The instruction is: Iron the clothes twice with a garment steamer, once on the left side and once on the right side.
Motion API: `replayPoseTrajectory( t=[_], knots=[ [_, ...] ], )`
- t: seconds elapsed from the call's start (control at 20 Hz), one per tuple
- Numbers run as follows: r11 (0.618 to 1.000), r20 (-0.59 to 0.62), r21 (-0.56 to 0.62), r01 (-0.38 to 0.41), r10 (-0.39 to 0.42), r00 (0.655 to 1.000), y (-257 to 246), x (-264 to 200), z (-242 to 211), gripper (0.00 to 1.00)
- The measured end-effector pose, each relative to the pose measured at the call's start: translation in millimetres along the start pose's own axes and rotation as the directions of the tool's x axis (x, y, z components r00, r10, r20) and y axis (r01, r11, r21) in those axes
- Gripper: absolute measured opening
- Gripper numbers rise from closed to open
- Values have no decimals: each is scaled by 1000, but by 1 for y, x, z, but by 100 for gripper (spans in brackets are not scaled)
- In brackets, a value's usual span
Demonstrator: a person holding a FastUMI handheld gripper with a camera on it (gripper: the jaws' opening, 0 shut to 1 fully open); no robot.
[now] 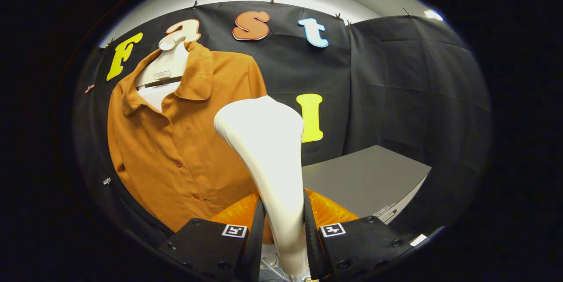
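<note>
A white garment steamer (268, 150) stands upright between my fingers, its broad head rising just ahead of them. My gripper (283, 233) is shut on the steamer's narrow handle, one finger pressing on each side. An orange translucent part (327, 212) of the steamer sits behind the handle, low between the fingers. Beyond and left of the steamer head hangs a rust-orange buttoned shirt (176, 150) on a white hanger (165, 68) against the black cloth wall. The steamer head overlaps the shirt's right edge in view; I cannot tell if it touches the cloth.
A grey table top (365, 176) lies to the right of the steamer, beyond the fingers. Black cloth walls (409, 97) close the booth behind and to the right. Small clips (107, 181) pin the cloth beside the shirt.
</note>
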State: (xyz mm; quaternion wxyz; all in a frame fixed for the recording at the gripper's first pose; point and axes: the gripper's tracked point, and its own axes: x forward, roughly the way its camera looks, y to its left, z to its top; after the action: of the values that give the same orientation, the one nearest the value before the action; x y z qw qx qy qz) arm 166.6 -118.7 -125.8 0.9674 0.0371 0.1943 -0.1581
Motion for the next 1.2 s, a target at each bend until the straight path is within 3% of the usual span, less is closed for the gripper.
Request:
replayPoseTrajectory(
  t=[0.35,1.2],
  knots=[
    [999,-23,-26,-19,18,1000,60,32,-5,46],
    [995,-230,-91,46,-66,971,69,84,-81,46]
  ],
)
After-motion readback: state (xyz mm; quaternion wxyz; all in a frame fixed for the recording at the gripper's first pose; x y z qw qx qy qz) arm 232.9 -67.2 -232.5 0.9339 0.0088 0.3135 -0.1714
